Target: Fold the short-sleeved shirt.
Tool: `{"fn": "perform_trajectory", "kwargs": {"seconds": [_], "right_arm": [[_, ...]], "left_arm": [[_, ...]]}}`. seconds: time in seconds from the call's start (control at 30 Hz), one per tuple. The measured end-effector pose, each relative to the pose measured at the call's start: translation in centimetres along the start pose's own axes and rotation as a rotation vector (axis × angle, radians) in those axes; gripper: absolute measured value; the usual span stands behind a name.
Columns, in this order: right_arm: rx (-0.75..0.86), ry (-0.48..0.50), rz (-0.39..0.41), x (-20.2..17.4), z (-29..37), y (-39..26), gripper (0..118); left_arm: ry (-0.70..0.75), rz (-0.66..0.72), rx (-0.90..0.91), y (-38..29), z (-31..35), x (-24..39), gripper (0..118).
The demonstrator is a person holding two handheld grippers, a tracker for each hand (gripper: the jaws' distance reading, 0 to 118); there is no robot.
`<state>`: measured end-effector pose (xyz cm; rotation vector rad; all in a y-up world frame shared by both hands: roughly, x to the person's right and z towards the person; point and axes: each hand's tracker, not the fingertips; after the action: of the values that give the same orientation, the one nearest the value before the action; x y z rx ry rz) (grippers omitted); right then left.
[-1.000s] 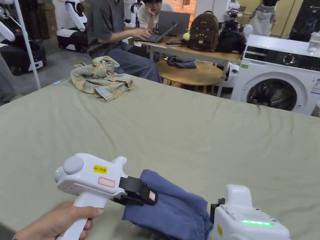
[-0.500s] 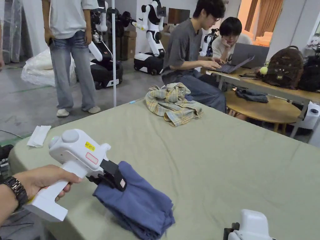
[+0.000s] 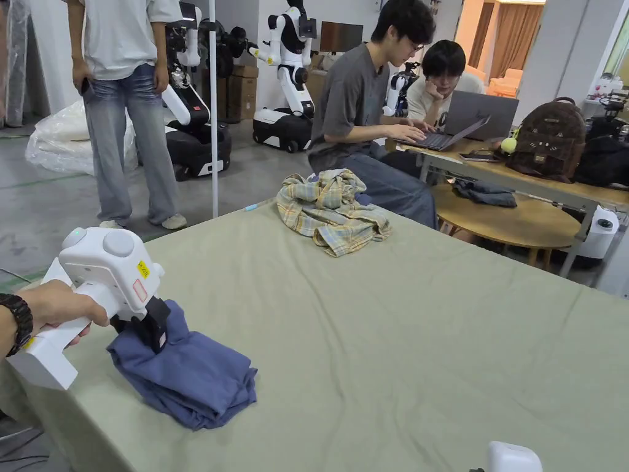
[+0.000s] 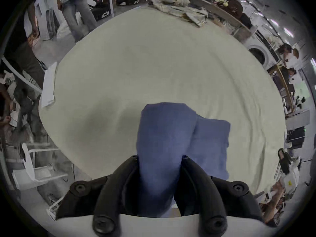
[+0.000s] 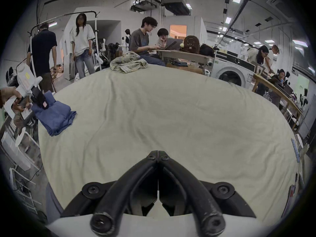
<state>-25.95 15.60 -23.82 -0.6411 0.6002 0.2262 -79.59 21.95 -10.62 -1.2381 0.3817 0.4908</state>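
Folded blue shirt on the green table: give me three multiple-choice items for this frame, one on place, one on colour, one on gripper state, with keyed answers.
1. Where does the folded blue shirt lie on the pale green cloth-covered table?
A. near the table's left corner
B. at the centre
C. on the crumpled plaid shirt

2. What colour is the crumpled garment at the far edge?
A. plain red
B. yellow-green plaid
C. black

3. How is the right gripper?
A. shut on the blue shirt
B. wide open
C. shut, holding nothing

Answers: 1 A, the head view shows it by the left corner, under the left gripper, whose jaws press on its raised fold. 2 B, the crumpled plaid shirt shows yellow-green checks. 3 C, its jaw tips meet over bare cloth.
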Motion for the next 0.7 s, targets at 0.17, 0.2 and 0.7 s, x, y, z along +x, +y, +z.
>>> {"fn": "perform_trajectory", "kwargs": {"seconds": [0.17,0.2,0.7], "right_arm": [[0.000,-0.005,-0.011,0.6,0.2,0.1,0],[0.001,-0.006,-0.011,0.7,0.2,0.1,0],[0.034,-0.001,-0.030,1.9,1.5,0.2,0]], "left_arm": [[0.011,0.018,-0.009,0.9,-0.4,-1.1,22],[0.020,0.013,-0.008,0.9,0.0,-0.8,26],[0.089,-0.128,0.250,-3.4,2.4,6.6,48]]}}
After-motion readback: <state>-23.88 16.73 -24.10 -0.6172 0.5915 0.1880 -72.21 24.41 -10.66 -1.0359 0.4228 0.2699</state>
